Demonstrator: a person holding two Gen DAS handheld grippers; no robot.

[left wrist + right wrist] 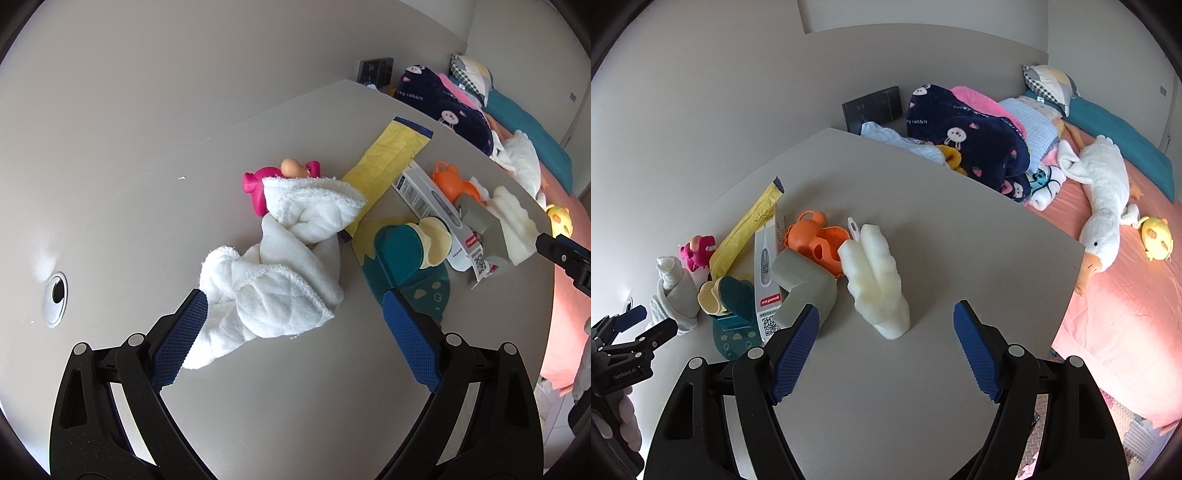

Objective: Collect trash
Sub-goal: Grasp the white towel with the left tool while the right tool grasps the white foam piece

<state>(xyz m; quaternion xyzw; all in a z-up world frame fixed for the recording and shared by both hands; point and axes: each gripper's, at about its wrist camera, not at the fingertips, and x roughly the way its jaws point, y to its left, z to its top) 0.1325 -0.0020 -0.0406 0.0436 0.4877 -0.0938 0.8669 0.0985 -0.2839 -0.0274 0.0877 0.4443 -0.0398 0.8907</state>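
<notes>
Both our tongs are spread wide, holding nothing: the left tongs (295,321) sit right over the crumpled white cloth (273,288) on the table (295,406). In the right view, our right tongs (884,332) hover near the cream foam chunk (877,280) at 12 o'clock, yellow wrapper (746,232) off toward 10.

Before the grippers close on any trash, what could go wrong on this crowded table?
1. The left gripper is open around the white cloth, which touches the pink toy; pulling it may drag the toy along.
2. The right gripper faces the white foam piece, which is close to the grey foam corner; closing may catch both.
</notes>
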